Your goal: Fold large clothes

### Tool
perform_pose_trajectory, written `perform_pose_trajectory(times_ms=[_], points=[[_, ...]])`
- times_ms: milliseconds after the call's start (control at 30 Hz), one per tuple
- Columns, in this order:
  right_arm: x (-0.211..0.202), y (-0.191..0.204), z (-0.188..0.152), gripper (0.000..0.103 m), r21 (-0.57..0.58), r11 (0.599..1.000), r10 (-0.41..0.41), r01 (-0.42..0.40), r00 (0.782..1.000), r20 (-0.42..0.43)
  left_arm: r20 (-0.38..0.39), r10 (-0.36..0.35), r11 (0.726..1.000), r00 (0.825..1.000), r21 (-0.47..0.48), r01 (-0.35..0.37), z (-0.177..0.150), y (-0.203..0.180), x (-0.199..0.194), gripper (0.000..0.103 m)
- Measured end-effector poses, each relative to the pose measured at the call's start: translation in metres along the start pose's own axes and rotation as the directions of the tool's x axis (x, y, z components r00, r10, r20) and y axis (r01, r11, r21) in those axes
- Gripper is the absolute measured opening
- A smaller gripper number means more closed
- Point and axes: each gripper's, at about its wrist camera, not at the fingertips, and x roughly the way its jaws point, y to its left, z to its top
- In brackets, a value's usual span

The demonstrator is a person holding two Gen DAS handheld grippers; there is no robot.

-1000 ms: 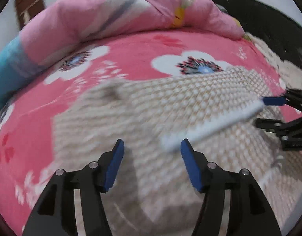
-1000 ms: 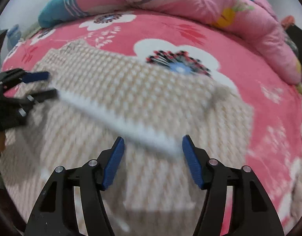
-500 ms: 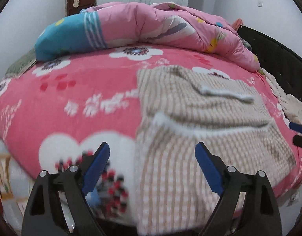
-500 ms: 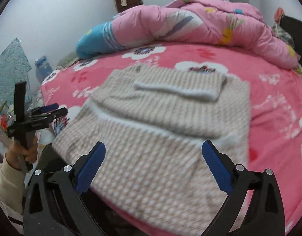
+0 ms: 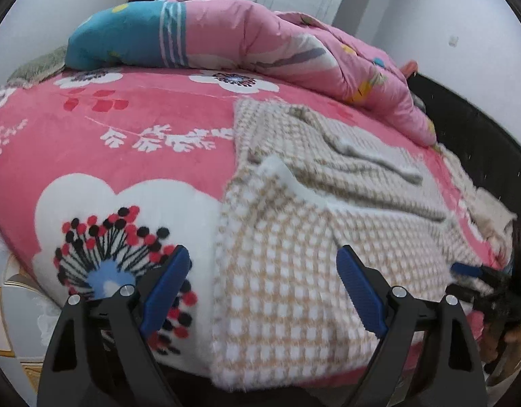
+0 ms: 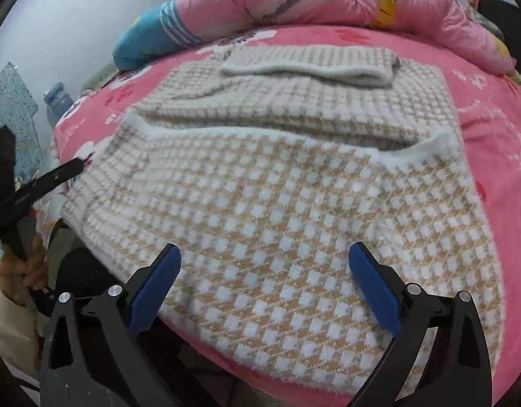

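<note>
Sweater [image 6: 277, 203] lay part-folded at near edge of bed [image 5: 131, 142], both grippers wide open, nothing between pads.

Left gripper [image 5: 263, 285] hung over sweater's left side edge, one finger above bare flower-print bedcover, other above knit; only this view showed wide free bedcover left of sweater running to bed's left edge, plus right gripper [image 5: 477, 288] at far right near bed's near right corner. Right gripper [image 6: 263, 278] sat over sweater's near hem, which hung slightly past bed's near edge; only this view showed hand [image 6: 23, 264] with cream sleeve holding left gripper [image 6: 33, 190] off bed's near left corner, and strip of free cover right of sweater. Both views showed folded-in sleeve across sweater's upper part and pink quilt [image 5: 277, 44] bunched along far edge, well apart from sweater.
</note>
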Motion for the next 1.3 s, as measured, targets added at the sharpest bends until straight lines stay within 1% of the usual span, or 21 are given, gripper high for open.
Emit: perform_pose_trajectory(times_ms=[67,133,267,400,500,567,667,700,733,833,900,1000,1033,1100,1133,1167,1200,1233,1267,1300], points=[[0.011,0.001,-0.004,0.095,0.007,1.000,-0.009,0.009,1.000,-0.028,0.002,-0.031,0.999,1.000,-0.009,0.031,0.003,0.003,0.004,0.086],[0.014,0.005,-0.008,0.096,0.012,1.000,-0.013,0.013,1.000,-0.006,-0.005,-0.058,0.998,0.998,-0.003,0.058,0.006,0.004,0.009,0.081],[0.015,0.005,-0.005,0.096,0.027,1.000,-0.011,0.012,1.000,-0.015,-0.030,-0.107,0.994,0.994,0.013,0.108,0.015,0.005,0.028,0.073],[0.020,0.007,0.000,0.096,0.019,1.000,-0.018,0.018,0.999,-0.029,-0.057,-0.147,0.989,0.987,-0.027,0.146,0.022,0.016,0.047,0.063],[0.024,0.008,0.005,0.096,0.017,1.000,-0.019,0.019,0.999,-0.033,-0.052,-0.188,0.982,0.981,-0.038,0.186,0.025,0.021,0.046,0.058],[0.024,0.008,0.006,0.096,0.017,1.000,-0.020,0.021,0.999,-0.034,-0.041,-0.256,0.966,0.966,-0.048,0.254,0.026,0.022,0.039,0.058],[0.025,0.007,0.004,0.096,0.018,1.000,-0.022,0.022,0.999,-0.034,-0.036,-0.326,0.944,0.945,-0.053,0.324,0.028,0.023,0.034,0.058],[0.025,0.007,0.005,0.096,0.017,1.000,-0.022,0.023,0.999,-0.034,-0.039,-0.334,0.942,0.942,-0.056,0.331,0.028,0.023,0.035,0.058],[0.025,0.007,0.004,0.096,0.017,1.000,-0.022,0.023,0.999,-0.034,-0.049,-0.329,0.943,0.943,-0.063,0.326,0.029,0.024,0.039,0.058],[0.024,0.008,0.004,0.096,0.020,0.999,-0.024,0.025,0.999,-0.031,-0.115,-0.296,0.952,0.948,-0.116,0.283,0.033,0.031,0.058,0.058],[0.023,0.007,0.003,0.096,0.017,1.000,-0.024,0.025,0.999,-0.031,-0.151,-0.311,0.944,0.938,-0.166,0.286,0.037,0.036,0.070,0.058],[0.021,0.007,0.001,0.096,0.016,1.000,-0.022,0.023,0.999,-0.031,-0.175,-0.312,0.943,0.934,-0.175,0.282,0.044,0.034,0.074,0.058],[0.021,0.007,0.001,0.096,0.015,1.000,-0.022,0.022,0.999,-0.030,-0.171,-0.334,0.936,0.927,-0.179,0.304,0.045,0.032,0.072,0.058],[0.021,0.007,0.002,0.096,0.014,1.000,-0.023,0.023,0.999,-0.029,-0.153,-0.407,0.906,0.900,-0.191,0.378,0.044,0.031,0.067,0.058],[0.021,0.007,0.001,0.096,0.014,1.000,-0.023,0.023,0.999,-0.026,-0.146,-0.428,0.897,0.892,-0.192,0.399,0.045,0.030,0.064,0.058],[0.021,0.007,0.001,0.096,0.014,1.000,-0.022,0.023,0.999,-0.023,-0.143,-0.435,0.894,0.889,-0.184,0.408,0.044,0.029,0.061,0.058],[0.021,0.007,0.001,0.096,0.014,1.000,-0.022,0.022,1.000,-0.020,-0.152,-0.415,0.905,0.897,-0.169,0.390,0.042,0.027,0.061,0.058],[0.021,0.007,0.001,0.096,0.014,1.000,-0.021,0.021,1.000,-0.019,-0.174,-0.367,0.927,0.914,-0.148,0.345,0.040,0.025,0.064,0.058],[0.022,0.007,0.001,0.096,0.013,1.000,-0.020,0.021,1.000,-0.018,-0.220,-0.295,0.954,0.930,-0.119,0.274,0.037,0.023,0.070,0.058],[0.022,0.007,0.000,0.096,0.012,1.000,-0.021,0.021,1.000,-0.017,-0.236,-0.279,0.959,0.931,-0.108,0.260,0.035,0.022,0.073,0.057]])
